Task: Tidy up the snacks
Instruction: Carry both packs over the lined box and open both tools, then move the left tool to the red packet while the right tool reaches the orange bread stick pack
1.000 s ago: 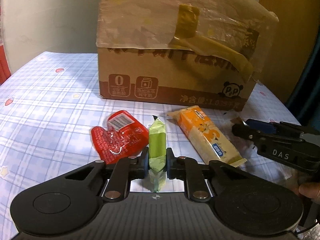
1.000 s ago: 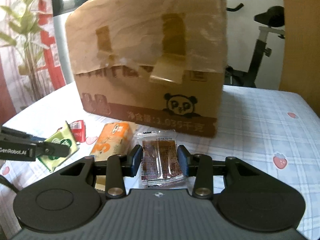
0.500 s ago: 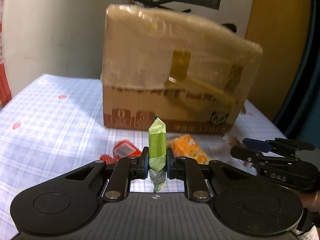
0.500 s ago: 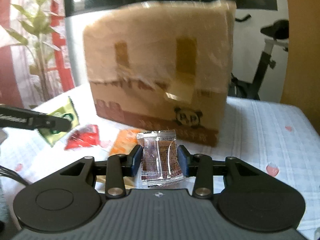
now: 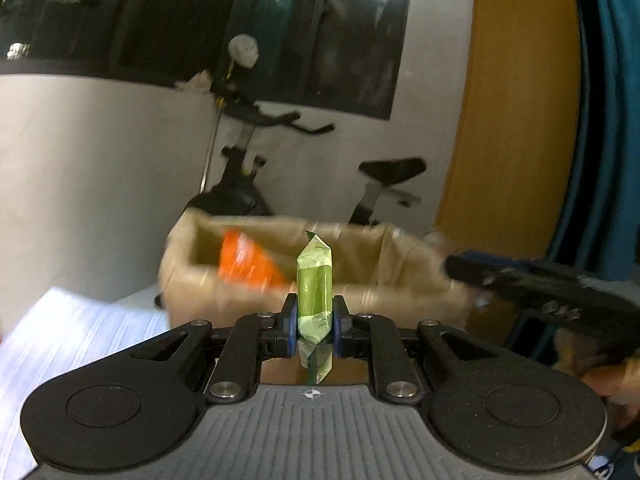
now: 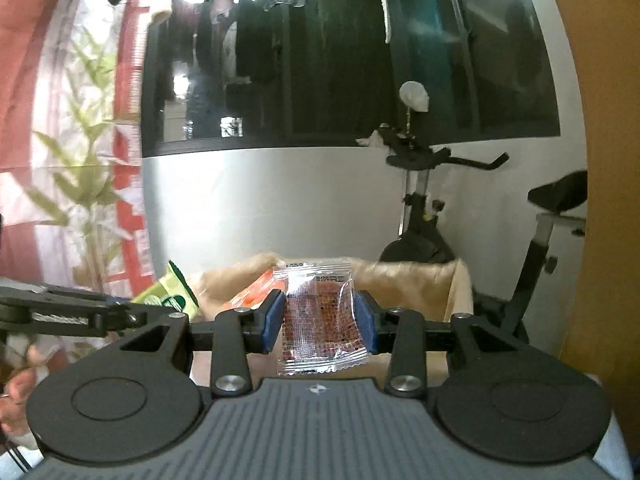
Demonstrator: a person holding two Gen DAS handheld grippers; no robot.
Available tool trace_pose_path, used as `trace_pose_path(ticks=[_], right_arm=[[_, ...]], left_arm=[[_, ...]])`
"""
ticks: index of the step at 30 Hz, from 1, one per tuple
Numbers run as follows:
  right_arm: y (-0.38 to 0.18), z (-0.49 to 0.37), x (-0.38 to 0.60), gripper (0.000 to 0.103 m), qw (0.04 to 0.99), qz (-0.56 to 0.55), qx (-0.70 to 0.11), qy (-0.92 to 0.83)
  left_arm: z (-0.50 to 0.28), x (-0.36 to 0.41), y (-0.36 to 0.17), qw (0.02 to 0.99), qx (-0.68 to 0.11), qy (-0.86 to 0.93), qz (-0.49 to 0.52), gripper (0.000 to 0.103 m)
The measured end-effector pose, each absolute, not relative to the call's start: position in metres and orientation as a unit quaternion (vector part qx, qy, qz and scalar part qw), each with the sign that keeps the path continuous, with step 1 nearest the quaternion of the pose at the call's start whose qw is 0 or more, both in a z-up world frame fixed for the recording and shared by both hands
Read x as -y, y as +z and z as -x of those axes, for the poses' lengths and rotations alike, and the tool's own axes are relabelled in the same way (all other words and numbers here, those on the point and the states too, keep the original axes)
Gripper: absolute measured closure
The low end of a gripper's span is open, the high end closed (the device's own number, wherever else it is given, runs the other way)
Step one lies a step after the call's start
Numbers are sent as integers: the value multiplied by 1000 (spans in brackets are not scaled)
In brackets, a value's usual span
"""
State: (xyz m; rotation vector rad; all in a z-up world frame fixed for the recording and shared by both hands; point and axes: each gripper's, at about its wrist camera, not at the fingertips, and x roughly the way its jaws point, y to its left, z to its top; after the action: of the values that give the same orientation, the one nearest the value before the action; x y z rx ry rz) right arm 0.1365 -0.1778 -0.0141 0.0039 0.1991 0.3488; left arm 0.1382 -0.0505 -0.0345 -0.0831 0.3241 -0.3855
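snack packets sit in both tongs. left gripper [image 5: 314,322] is clamped on an upright green packet [image 5: 314,292]; right gripper [image 6: 319,322] pinches a clear packet of reddish-brown snack [image 6: 320,322]. open cardboard box [image 5: 400,256] lies ahead at twelve o'clock, an orange packet [image 5: 244,262] inside toward ten o'clock. an exercise bike [image 6: 424,216] stands behind.

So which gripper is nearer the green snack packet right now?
Left. The left gripper is clamped on the green snack packet, held upright. The right gripper is beside it, apart, gripping a clear packet of reddish-brown snack.
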Motion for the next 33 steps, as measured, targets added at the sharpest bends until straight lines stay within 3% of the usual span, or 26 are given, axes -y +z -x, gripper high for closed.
trace_pose_path(ticks=[8,12,14,16,20,21,23,24,25,28,33], right_arm=[[-20,-201,177,62,982,3,-153,107],[-31,-207,175,57,981,3,-171,87],[-33,-205,176,55,981,-1,-174,82],[-34,-199,178,48,982,-3,-168,84],[-33,-182,180,42,985,5,-150,88],[-32,-179,180,40,985,6,-147,88],[-31,-170,180,33,986,2,-137,93],[-32,-165,179,24,987,-1,-131,97],[-33,-157,179,19,987,-6,-122,101],[-39,-134,179,14,988,-24,-97,115],[-56,-107,177,14,984,-55,-95,137]], left_arm=[[-203,90,-24,963,-176,-202,34,86],[-224,98,-32,960,-195,-198,25,84],[-230,98,-34,959,-203,-195,23,73],[-229,96,-36,961,-199,-190,21,53],[-224,85,-42,960,-204,-192,26,48],[-221,79,-42,959,-207,-190,32,43],[-215,71,-43,961,-204,-184,39,27],[-210,66,-43,963,-200,-178,40,12],[-206,61,-44,964,-196,-173,39,5],[-192,45,-46,964,-194,-175,47,2],[-170,16,-61,967,-208,-134,60,0]])
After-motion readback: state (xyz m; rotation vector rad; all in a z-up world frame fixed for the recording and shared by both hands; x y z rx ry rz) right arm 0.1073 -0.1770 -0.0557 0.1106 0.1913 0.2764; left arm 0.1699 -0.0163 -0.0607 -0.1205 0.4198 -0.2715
